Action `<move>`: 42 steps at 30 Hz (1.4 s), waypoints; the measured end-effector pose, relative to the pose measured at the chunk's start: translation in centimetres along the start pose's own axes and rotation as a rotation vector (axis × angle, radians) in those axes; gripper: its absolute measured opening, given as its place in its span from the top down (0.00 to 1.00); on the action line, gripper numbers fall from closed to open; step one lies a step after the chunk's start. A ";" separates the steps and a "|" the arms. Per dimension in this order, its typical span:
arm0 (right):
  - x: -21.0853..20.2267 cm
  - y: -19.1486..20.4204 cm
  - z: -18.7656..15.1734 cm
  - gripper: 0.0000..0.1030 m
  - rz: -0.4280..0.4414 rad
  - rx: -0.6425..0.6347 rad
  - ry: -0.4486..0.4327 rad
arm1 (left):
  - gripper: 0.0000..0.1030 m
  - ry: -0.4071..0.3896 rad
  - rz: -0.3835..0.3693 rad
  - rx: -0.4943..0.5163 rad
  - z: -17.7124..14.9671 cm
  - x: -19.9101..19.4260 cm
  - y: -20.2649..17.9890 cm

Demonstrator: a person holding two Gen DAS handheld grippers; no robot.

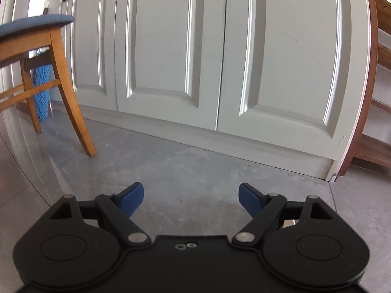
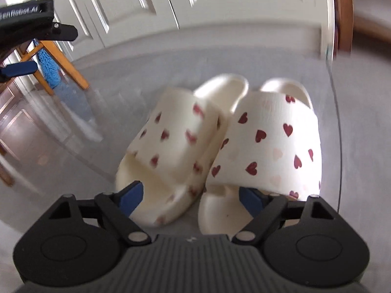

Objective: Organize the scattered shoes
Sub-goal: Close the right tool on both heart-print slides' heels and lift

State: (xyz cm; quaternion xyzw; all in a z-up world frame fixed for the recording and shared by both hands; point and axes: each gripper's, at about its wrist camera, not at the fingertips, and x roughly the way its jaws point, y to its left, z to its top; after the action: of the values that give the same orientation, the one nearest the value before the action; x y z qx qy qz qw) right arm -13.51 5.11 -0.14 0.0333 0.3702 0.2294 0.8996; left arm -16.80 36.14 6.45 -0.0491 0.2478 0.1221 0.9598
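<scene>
my left gripper [image 1: 191, 199] hangs spread and empty over bare grey floor [image 1: 195, 166] before white doors [image 1: 220, 48]. only my right view shows the heart-print slippers [image 2: 220, 146], lying side by side below my right gripper [image 2: 191, 199], its jaws apart, pinching nothing.

White panelled cupboard doors [image 1: 220, 61] stand above a grey floor [image 1: 185, 171]; a wooden chair [image 1: 61, 78] with blue seat stands left, a blue mop [image 1: 42, 92] behind it.
</scene>
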 end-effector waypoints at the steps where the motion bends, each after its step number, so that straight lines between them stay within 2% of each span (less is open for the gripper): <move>1: 0.6 0.6 -0.3 0.14 -0.002 -0.046 -0.027 | 0.17 0.004 -0.004 0.003 -0.2 0.2 -0.1; 3: 1.4 1.9 -1.1 0.11 0.016 -0.165 -0.068 | 0.17 0.013 -0.012 0.011 -0.5 0.5 -0.5; 5: 2.0 3.1 -1.7 0.10 -0.007 -0.250 -0.109 | 0.17 0.015 -0.019 0.014 -0.7 0.7 -0.6; 7: 3.0 3.3 -1.8 0.11 -0.024 -0.242 -0.126 | 0.17 0.015 -0.025 0.014 -0.8 0.8 -0.6; 10: 4.2 1.7 -0.3 0.11 -0.132 -0.158 -0.111 | 0.17 0.017 -0.043 0.007 -0.9 1.1 -0.7; 11: 4.4 1.1 0.1 0.12 -0.145 -0.132 -0.106 | 0.17 0.016 -0.053 0.009 -0.8 1.2 -0.9; 13: 5.2 0.4 0.2 0.26 -0.128 -0.133 -0.104 | 0.17 0.009 -0.077 0.019 -0.8 1.3 -1.5; 14: 5.3 0.1 0.5 0.29 -0.105 -0.146 -0.098 | 0.17 0.005 -0.097 0.031 -0.7 1.4 -2.0; 17: 5.1 -1.2 2.1 0.47 -0.011 -0.191 -0.063 | 0.17 0.020 -0.135 0.060 -0.8 2.2 -3.4; 19: 5.1 -1.8 2.3 0.55 0.009 -0.211 -0.054 | 0.17 0.041 -0.145 0.067 -1.0 2.9 -4.1; 22: 4.9 -3.0 2.7 0.61 -0.012 -0.182 -0.040 | 0.17 0.065 -0.153 0.058 -1.3 3.7 -5.0; 25: 4.1 -4.0 3.2 0.65 -0.086 -0.170 -0.055 | 0.17 0.082 -0.163 0.051 -1.6 4.5 -5.7; 28: 3.8 -5.3 3.1 0.62 -0.144 -0.154 -0.083 | 0.17 0.094 -0.197 0.028 -1.5 5.3 -6.7; 30: 4.8 -6.2 2.5 0.57 -0.143 -0.139 -0.105 | 0.17 0.090 -0.215 0.042 -1.5 5.3 -7.4; 32: 6.2 -7.2 1.4 0.46 -0.130 -0.144 -0.129 | 0.17 0.076 -0.220 0.084 -1.7 5.0 -8.1; 34: 6.1 -8.3 1.0 0.22 -0.096 -0.104 -0.158 | 0.16 0.072 -0.215 0.107 -1.9 4.7 -8.3; 36: 5.6 -8.8 0.2 0.13 -0.080 -0.065 -0.187 | 0.16 0.088 -0.210 0.102 -2.2 4.7 -8.3; 39: 6.2 -8.3 -0.2 0.13 -0.113 -0.054 -0.225 | 0.16 0.097 -0.195 0.110 -2.3 4.6 -8.3; 41: 6.8 -9.0 0.3 0.15 -0.101 -0.022 -0.227 | 0.16 0.100 -0.192 0.116 -2.3 4.5 -8.3; 42: 7.0 -9.6 0.7 0.29 -0.089 -0.012 -0.221 | 0.16 0.100 -0.191 0.118 -2.3 4.5 -8.3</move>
State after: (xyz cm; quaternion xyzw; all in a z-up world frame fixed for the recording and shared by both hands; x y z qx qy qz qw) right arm -4.99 -0.34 -6.40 0.0362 0.2684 0.1862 0.9445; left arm -11.85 28.69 2.53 -0.0220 0.2961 0.0128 0.9548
